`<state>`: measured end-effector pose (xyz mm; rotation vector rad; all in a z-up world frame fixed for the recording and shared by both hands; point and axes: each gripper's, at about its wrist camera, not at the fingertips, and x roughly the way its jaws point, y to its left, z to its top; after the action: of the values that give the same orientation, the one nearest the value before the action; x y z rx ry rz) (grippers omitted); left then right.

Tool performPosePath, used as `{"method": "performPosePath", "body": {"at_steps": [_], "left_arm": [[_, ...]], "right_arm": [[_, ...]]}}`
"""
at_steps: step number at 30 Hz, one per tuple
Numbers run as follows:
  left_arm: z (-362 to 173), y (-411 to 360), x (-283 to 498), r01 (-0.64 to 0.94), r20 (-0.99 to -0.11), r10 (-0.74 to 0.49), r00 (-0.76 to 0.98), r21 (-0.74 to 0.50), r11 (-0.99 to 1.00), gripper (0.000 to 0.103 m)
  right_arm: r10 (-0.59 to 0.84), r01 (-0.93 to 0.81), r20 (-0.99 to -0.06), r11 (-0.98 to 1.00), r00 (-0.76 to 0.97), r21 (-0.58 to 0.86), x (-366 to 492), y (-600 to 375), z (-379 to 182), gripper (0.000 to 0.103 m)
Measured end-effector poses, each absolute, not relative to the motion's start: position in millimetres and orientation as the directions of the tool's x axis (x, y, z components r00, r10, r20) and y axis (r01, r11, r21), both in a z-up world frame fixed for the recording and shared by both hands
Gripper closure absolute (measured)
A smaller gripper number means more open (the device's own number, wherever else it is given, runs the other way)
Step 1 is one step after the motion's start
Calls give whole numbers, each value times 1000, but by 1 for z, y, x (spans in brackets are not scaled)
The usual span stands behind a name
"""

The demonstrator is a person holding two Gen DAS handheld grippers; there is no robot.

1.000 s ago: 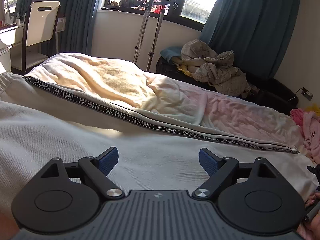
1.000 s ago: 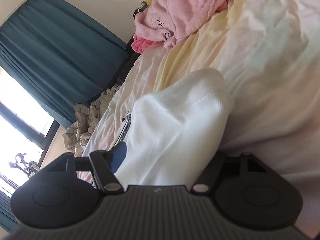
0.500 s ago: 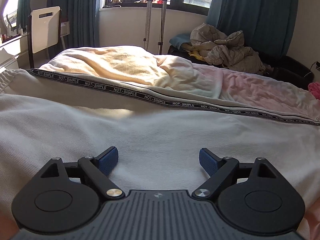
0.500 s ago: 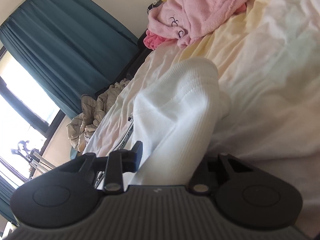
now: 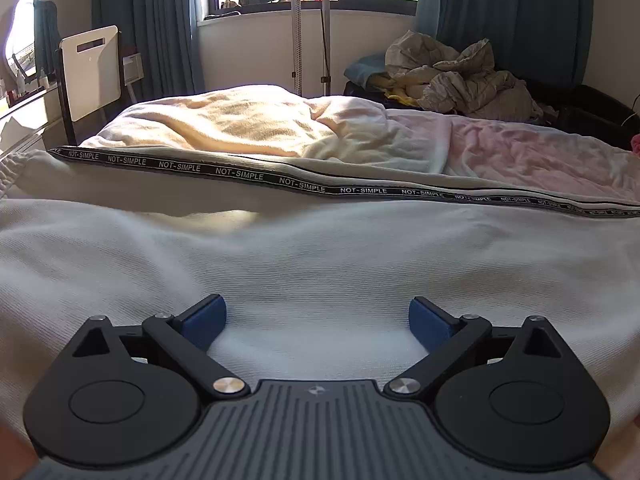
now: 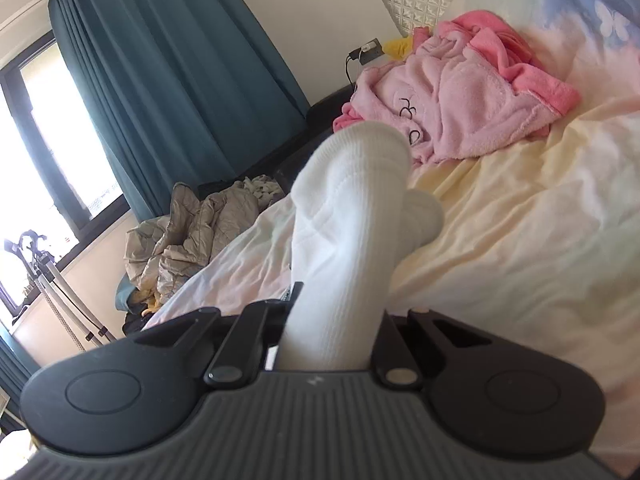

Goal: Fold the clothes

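White sweatpants (image 5: pixel 320 256) lie spread across the bed in the left wrist view, a black "NOT-SIMPLE" stripe (image 5: pixel 304 186) along their far edge and the elastic waistband (image 5: pixel 10 172) at far left. My left gripper (image 5: pixel 318 316) rests open on the white fabric, nothing between its blue pads (image 5: pixel 204 316). In the right wrist view my right gripper (image 6: pixel 332 320) is shut on the white ribbed cuff (image 6: pixel 352 208) of a pant leg, which bunches upward above the pale bedding.
A pink fleece garment (image 6: pixel 460 116) lies near the pillow (image 6: pixel 560 20). A crumpled beige quilt (image 5: pixel 460 76) sits on a dark seat by teal curtains (image 6: pixel 168 80). A white chair (image 5: pixel 92 72) and a metal stand (image 5: pixel 316 40) are by the window. Cream and pink blankets (image 5: pixel 360 136) cover the bed.
My right gripper closed on the white cuff and lifted it, swinging toward the pillow. My left gripper levelled out over the pants and stayed open.
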<state>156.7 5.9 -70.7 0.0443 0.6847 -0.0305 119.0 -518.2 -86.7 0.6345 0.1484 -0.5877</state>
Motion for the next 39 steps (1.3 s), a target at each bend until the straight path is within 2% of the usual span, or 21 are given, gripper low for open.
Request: {"method": "performPosePath", "body": {"at_steps": [3, 8, 18, 22, 29, 32, 35, 36, 37, 39], "left_arm": [[-67, 8, 157, 51, -643, -31, 765, 13, 999, 4], [-48, 27, 153, 27, -624, -88, 777, -107, 994, 4], [-16, 72, 142, -88, -530, -62, 845, -253, 964, 4], [-3, 88, 138, -111, -505, -41, 862, -267, 957, 4], [-4, 100, 135, -112, -515, -58, 855, -292, 950, 4], [-8, 101, 138, -98, -518, -81, 852, -310, 946, 4], [-14, 103, 140, -86, -517, -108, 849, -337, 937, 4], [-16, 104, 141, -78, -516, -126, 848, -356, 931, 4], [-17, 105, 140, -68, -513, -147, 845, -377, 924, 4], [-19, 107, 140, -46, -506, -189, 841, -416, 908, 4]], "right_arm": [[-463, 529, -259, 707, 848, 470, 126, -492, -61, 94], [-397, 441, -192, 814, 897, 378, 141, -429, -19, 95], [-123, 139, -95, 972, 988, 187, 161, -255, 28, 95], [16, 4, -146, 991, 989, 130, 155, -182, 8, 95], [148, -157, -318, 988, 936, -5, 140, -126, -43, 93], [193, -232, -394, 971, 899, -54, 134, -102, -65, 89], [230, -308, -469, 947, 853, -96, 128, -78, -87, 77], [247, -336, -491, 937, 835, -100, 125, -75, -88, 69], [278, -370, -509, 925, 815, -89, 121, -77, -85, 62], [360, -449, -542, 893, 759, -35, 107, -82, -78, 56]]}}
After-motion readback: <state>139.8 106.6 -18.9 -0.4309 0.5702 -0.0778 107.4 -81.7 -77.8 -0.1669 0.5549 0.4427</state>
